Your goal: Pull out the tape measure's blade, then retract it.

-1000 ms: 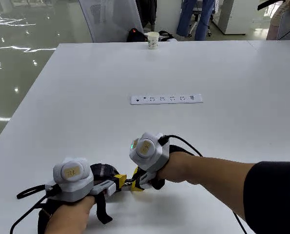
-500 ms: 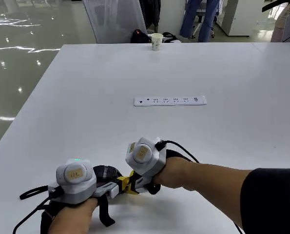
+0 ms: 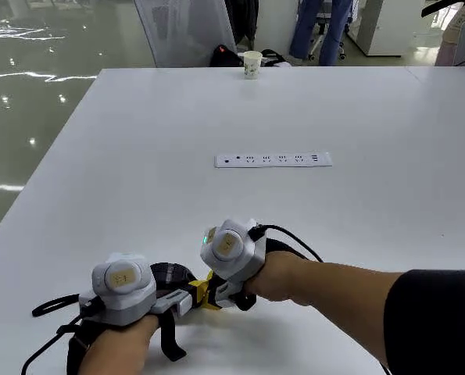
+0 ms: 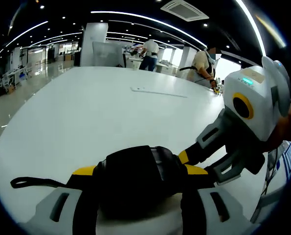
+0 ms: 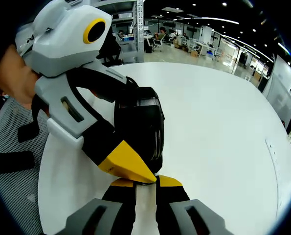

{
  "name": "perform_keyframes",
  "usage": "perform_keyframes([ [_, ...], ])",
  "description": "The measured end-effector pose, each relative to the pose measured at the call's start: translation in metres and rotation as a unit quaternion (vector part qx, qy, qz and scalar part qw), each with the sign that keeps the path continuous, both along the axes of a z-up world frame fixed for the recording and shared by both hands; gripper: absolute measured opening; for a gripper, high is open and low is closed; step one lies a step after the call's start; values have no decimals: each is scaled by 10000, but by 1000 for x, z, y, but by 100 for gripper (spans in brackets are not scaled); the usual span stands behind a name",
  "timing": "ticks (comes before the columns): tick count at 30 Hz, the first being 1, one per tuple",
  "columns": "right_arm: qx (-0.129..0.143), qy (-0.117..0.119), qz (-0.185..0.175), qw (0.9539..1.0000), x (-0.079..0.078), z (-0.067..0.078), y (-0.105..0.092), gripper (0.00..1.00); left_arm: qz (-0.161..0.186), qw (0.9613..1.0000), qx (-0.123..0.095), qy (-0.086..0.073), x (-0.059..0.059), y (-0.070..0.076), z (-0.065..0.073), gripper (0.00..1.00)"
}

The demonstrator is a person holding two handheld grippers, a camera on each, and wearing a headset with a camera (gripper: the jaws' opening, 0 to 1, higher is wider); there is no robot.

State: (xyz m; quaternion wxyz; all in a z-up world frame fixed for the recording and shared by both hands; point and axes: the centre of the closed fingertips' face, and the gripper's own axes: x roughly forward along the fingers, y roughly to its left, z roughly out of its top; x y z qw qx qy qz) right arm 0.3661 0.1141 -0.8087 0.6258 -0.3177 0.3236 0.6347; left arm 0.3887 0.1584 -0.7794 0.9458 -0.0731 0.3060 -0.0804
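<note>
Head view: left tool [image 3: 187, 297] clamped on the black tape measure [image 3: 168, 275], at the near edge of the white table [image 3: 138, 172]. Right tool [image 3: 215, 295] noses at the case mouth, jaws nearly together; can't tell if they pinch the blade tip. Black strap [image 3: 51, 306] trails left. Mid-table: white power strip [image 3: 273, 160]. Far edge: paper cup [image 3: 252, 64], print too small to read.

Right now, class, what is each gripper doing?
Left gripper: shut on the tape measure.
Right gripper: jaws nearly together at its mouth; grip cannot be told.
</note>
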Motion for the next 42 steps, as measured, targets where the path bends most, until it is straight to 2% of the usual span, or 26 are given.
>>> perform_keyframes([
  [4, -12, -32, -62, 10000, 1, -1, 0, 12, 12, 10000, 54, -68, 1, 0, 1, 65],
  [7, 41, -85, -115, 9999, 1, 0, 0, 13, -1, 9997, 156, -201, 2, 0, 2, 66],
  [8, 53, -92, -131, 9999, 1, 0, -1, 13, -98, 9994, 253, -227, 3, -1, 1, 66],
  [10, 58, -85, -163, 9998, 1, -1, -2, 13, -253, 9985, 450, -167, 0, -3, -1, 67],
  [15, 24, -27, -256, 9997, 0, 1, -11, 13, -300, 9994, 108, -162, 3, -6, 4, 74],
  [17, 22, -43, -299, 9995, 0, 1, -16, 15, -462, 9988, 7, -170, 2, -8, 4, 75],
  [20, 61, 19, -406, 9992, -2, 5, -24, 15, -779, 9967, 101, -204, 0, -8, 5, 84],
  [22, 86, 45, -489, 9988, -3, 6, -29, 16, -837, 9961, 157, -248, -1, -4, 8, 89],
  [23, 107, 16, -543, 9985, -2, 7, -32, 17, -940, 9952, 87, -257, -1, -6, 10, 93],
  [24, 127, 2, -569, 9983, -1, 7, -34, 16, -1005, 9948, 13, -187, -2, -6, 9, 99],
  [25, 168, 3, -621, 9979, -2, 9, -38, 17, -1085, 9940, 18, -116, -3, -6, 9, 99],
  [27, 247, 33, -740, 9969, -2, 11, -41, 19, -1246, 9921, -12, -130, -6, -8, 11, 99],
  [29, 276, 32, -816, 9963, -4, 13, -46, 21, -1421, 9898, -36, -80, -9, -9, 12, 99],
  [30, 334, 28, -875, 9956, -4, 15, -48, 22, -1511, 9885, -5, 39, -13, -9, 11, 99],
  [31, 356, 39, -905, 9953, -5, 16, -50, 23, -1574, 9875, -48, 57, -15, -9, 12, 99],
  [35, 453, -21, -1052, 9934, -5, 22, -61, 28, -1772, 9836, -349, -7, -22, -5, 17, 99],
  [39, 661, -19, -1264, 9898, -5, 33, -71, 34, -1815, 9827, -373, -24, -32, 2, 25, 99],
  [42, 778, -33, -1399, 9871, -6, 39, -84, 34, -1886, 9816, -301, -32, -37, 11, 29, 99],
])
